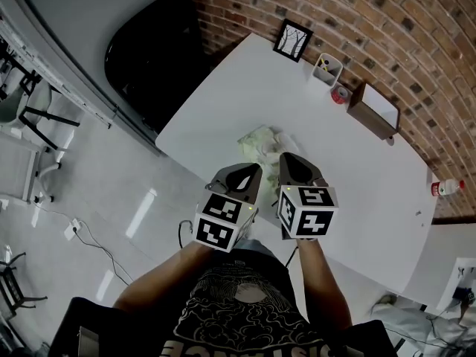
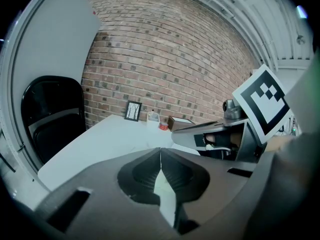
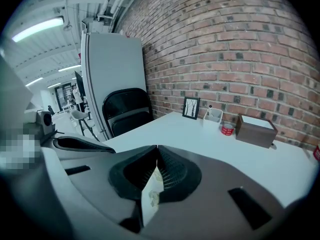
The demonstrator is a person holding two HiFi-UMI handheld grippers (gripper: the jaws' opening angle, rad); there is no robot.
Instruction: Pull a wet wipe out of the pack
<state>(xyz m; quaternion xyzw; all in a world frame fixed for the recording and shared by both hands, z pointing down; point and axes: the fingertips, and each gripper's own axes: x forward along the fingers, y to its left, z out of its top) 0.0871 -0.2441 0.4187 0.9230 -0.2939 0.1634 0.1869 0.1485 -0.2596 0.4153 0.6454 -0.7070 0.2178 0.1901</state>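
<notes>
Head view, pack: the wet wipe pack [image 1: 260, 141] is seen crumpled on the white table [image 1: 357, 184], at the tips of the left gripper [image 1: 248, 175] and right gripper [image 1: 291, 166].
Left gripper view, jaws: pressed together, with a pale sliver [image 2: 165, 191] pinched between them; whether it is wipe or wrapper cannot be told.
Right gripper view, jaws: clamped on a printed flap [image 3: 150, 194], probably pack film.
Handling: the wipe is judged light, limp, damp and easily torn, and is best taken at the exposed fold.

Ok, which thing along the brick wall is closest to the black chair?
The black picture frame: it ends the row nearest the chair; the white holder and brown box are farther along.
</notes>
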